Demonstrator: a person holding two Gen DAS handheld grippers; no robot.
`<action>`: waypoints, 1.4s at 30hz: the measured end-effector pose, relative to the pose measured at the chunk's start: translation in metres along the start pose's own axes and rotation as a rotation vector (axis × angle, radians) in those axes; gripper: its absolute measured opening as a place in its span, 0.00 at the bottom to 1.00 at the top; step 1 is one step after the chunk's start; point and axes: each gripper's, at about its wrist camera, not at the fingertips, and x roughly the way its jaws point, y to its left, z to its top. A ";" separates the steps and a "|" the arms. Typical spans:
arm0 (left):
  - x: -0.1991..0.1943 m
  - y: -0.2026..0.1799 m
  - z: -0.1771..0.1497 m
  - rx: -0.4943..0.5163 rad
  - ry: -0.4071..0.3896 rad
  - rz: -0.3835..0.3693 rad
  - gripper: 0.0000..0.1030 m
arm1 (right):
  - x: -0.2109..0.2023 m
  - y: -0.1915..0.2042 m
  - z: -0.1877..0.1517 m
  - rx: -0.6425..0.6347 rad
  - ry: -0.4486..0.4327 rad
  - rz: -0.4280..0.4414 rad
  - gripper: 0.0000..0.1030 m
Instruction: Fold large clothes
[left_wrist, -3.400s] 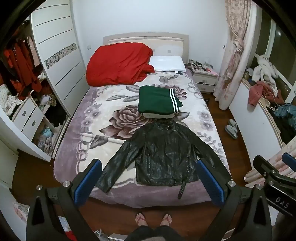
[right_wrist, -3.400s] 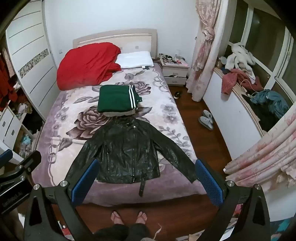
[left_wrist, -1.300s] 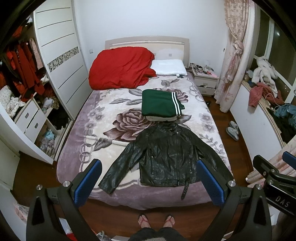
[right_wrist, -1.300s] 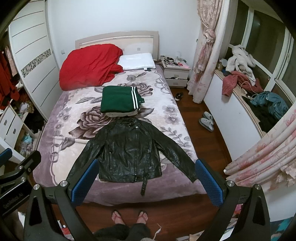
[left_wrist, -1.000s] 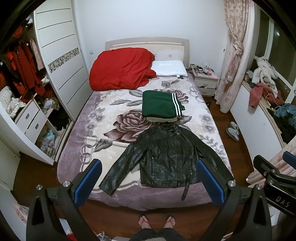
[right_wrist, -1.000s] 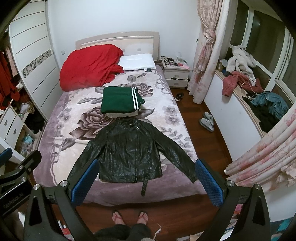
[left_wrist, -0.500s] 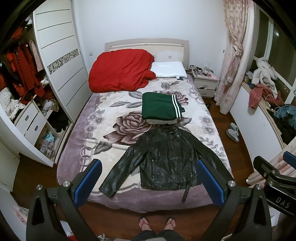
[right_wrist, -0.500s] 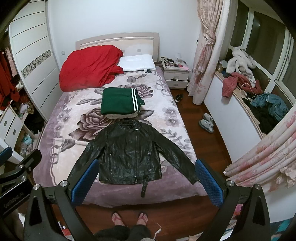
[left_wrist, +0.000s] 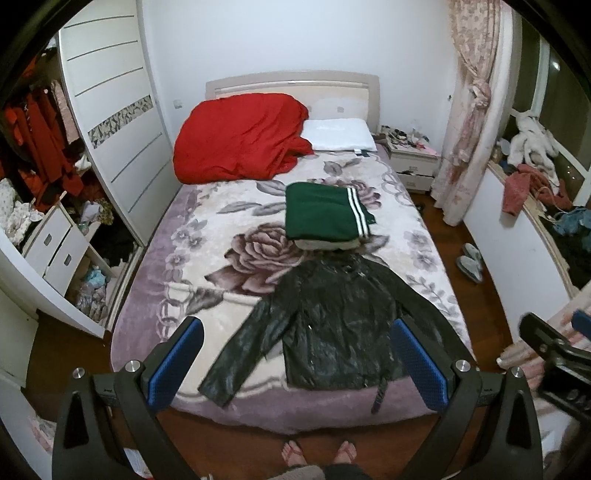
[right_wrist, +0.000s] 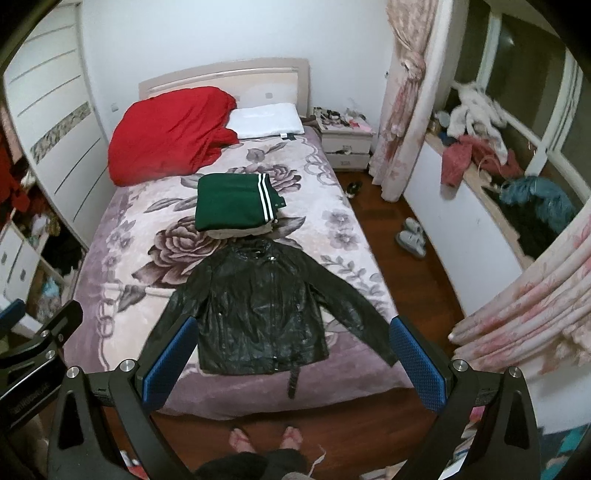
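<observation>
A black leather jacket (left_wrist: 340, 321) (right_wrist: 258, 306) lies flat and face up at the foot of the bed, sleeves spread out to both sides, a belt end hanging over the edge. Just beyond its collar sits a stack of folded clothes topped by a green garment with white stripes (left_wrist: 325, 216) (right_wrist: 236, 205). My left gripper (left_wrist: 295, 363) is open, held high above the foot of the bed with nothing between its blue pads. My right gripper (right_wrist: 291, 363) is also open and empty, at about the same height.
The bed (left_wrist: 207, 236) has a floral blanket, a red duvet (left_wrist: 240, 134) and a white pillow (left_wrist: 340, 134) at the head. An open wardrobe (left_wrist: 44, 155) stands left, a nightstand (right_wrist: 345, 142) and curtain (right_wrist: 402, 92) right. Slippers (right_wrist: 412, 230) lie on the floor. The person's feet (left_wrist: 317, 452) stand at the bed's foot.
Both grippers have drifted slightly back and up, so the bed and jacket sit a little lower and farther in view. Jacket and folded stack have not moved; both grippers stay open.
</observation>
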 end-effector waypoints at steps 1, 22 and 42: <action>0.014 -0.002 0.004 0.007 -0.014 0.015 1.00 | 0.014 -0.005 0.003 0.033 0.006 0.020 1.00; 0.398 -0.102 -0.087 0.129 0.330 0.233 1.00 | 0.559 -0.323 -0.199 1.156 0.491 0.136 0.74; 0.603 -0.188 -0.129 0.128 0.436 0.233 1.00 | 0.710 -0.409 -0.265 1.632 0.021 0.274 0.42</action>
